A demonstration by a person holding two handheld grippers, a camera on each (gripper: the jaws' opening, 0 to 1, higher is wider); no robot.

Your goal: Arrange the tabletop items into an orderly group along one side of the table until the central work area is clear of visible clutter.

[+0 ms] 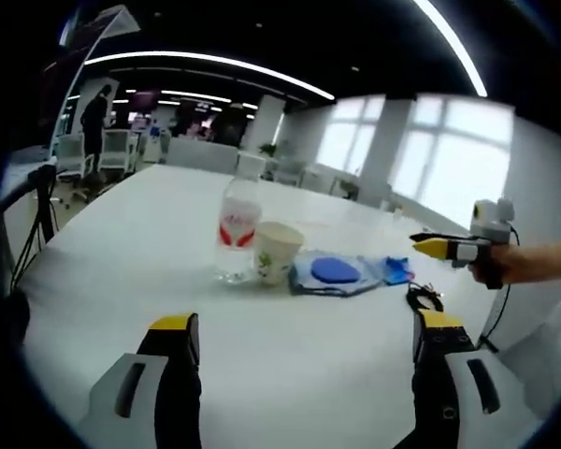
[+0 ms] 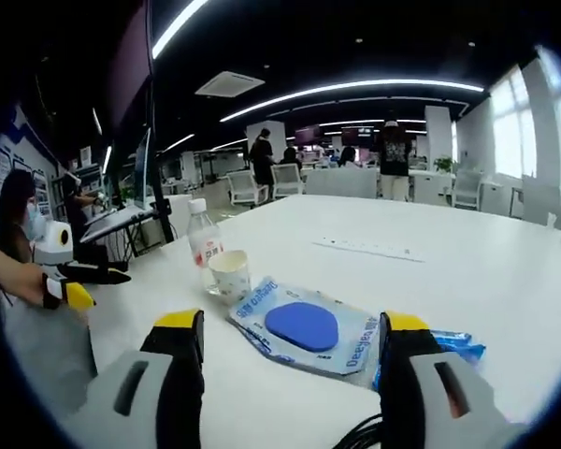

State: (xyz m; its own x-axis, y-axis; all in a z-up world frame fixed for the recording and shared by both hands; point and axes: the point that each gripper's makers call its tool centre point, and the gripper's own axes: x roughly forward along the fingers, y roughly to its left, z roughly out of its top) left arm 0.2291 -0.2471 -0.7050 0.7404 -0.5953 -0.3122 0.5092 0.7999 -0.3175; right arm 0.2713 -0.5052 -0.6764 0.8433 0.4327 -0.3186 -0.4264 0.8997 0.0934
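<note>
A clear water bottle (image 1: 237,229) with a red label stands upright on the white table (image 1: 122,253). A paper cup (image 1: 277,251) sits right beside it. A flat clear packet holding a blue disc (image 1: 335,271) lies by the cup, with a small blue packet (image 1: 397,269) at its far end. My left gripper (image 1: 307,323) is open above bare table, short of these items. My right gripper (image 1: 435,245) comes in from the right, held by a hand. In the right gripper view my right gripper (image 2: 293,323) stands open just before the disc packet (image 2: 304,327); bottle (image 2: 204,243), cup (image 2: 229,274) and left gripper (image 2: 89,283) lie further left.
A black cable (image 1: 424,297) lies coiled near the small blue packet (image 2: 453,346). A white power strip (image 2: 366,248) lies further out on the table (image 2: 505,271). Office chairs (image 1: 112,150) and several people stand beyond the table's far edge.
</note>
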